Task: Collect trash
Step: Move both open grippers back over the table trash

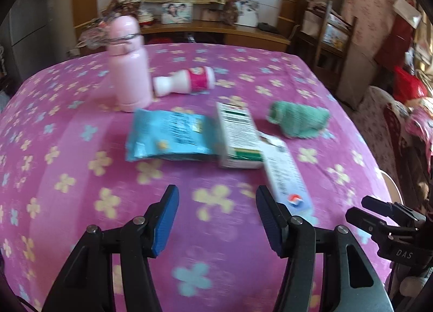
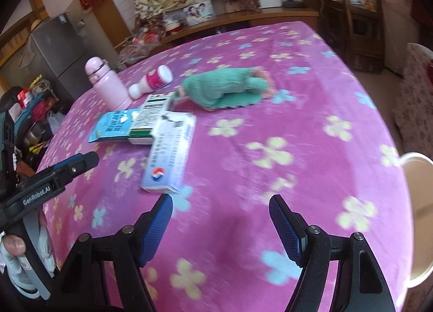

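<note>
Both grippers hover empty above the worktop (image 2: 311,111), which is covered by a magenta cloth printed with pale flowers. The left gripper (image 1: 216,220) has its blue-padded jaws spread wide with nothing between them. The right gripper (image 2: 220,226) is likewise spread wide and holds nothing.

The trash lies in a cluster at 12 o'clock from the left gripper. A white and pale-blue rectangular cardboard carton (image 1: 285,176) lies nearest, its near end just beside the left gripper's right-hand pad. A white and green cardboard box (image 1: 239,136) touches its far end and overlaps the edge of a light-blue plastic snack wrapper (image 1: 170,136). Further off, at 11 o'clock, a small white plastic bottle with a magenta label (image 1: 186,82) lies on its side beside an upright pink insulated flask (image 1: 130,68) (the flask is probably not trash). A crumpled green knitted cloth (image 1: 297,120) lies at 1 o'clock, apart from the cluster.

Recommended procedure for the step in hand, judged to be the first pick:

1. Take the white and pale-blue carton first; it is nearest and lies on top at the contact point.
2. Align the jaws across its narrow width, not its length.
3. Lower until the pads straddle both long sides, then close.
4. Lift straight up so that the adjoining box is not dragged.

A white round container rim (image 2: 416,212) shows at 3 o'clock from the right gripper, at the worktop edge; it is possibly the bin.
</note>
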### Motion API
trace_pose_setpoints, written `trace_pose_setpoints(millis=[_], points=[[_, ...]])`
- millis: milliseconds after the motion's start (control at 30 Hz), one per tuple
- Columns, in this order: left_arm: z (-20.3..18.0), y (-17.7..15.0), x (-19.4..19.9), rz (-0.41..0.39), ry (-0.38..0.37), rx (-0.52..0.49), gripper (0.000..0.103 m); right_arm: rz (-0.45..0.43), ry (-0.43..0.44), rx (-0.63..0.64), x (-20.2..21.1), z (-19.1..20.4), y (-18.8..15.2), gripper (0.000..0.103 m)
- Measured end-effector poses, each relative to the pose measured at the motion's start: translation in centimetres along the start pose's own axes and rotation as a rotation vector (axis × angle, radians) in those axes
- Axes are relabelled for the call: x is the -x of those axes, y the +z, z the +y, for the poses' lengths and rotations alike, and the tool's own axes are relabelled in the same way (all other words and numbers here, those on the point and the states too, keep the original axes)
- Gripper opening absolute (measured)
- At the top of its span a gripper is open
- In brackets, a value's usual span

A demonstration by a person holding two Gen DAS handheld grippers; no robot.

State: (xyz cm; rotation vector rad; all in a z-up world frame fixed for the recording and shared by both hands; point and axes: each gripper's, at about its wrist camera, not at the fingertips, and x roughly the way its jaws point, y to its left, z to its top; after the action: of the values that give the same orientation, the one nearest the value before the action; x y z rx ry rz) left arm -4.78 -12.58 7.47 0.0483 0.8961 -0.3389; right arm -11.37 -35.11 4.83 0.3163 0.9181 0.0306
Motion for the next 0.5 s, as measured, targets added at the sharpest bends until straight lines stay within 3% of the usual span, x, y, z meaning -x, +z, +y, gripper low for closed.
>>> trace_pose_setpoints(millis=[200, 500], points=[[4.7, 2.0, -0.4, -0.010, 0.014, 0.093, 0.066, 0.019, 0.019, 0.027, -2.6, 3.0, 1.8, 0.077], [9.1, 4.6, -3.4, 0.016, -0.031, 0.212, 0.072, 0.047, -0.010, 0.095, -6.8, 6.5, 3.8, 0.077]])
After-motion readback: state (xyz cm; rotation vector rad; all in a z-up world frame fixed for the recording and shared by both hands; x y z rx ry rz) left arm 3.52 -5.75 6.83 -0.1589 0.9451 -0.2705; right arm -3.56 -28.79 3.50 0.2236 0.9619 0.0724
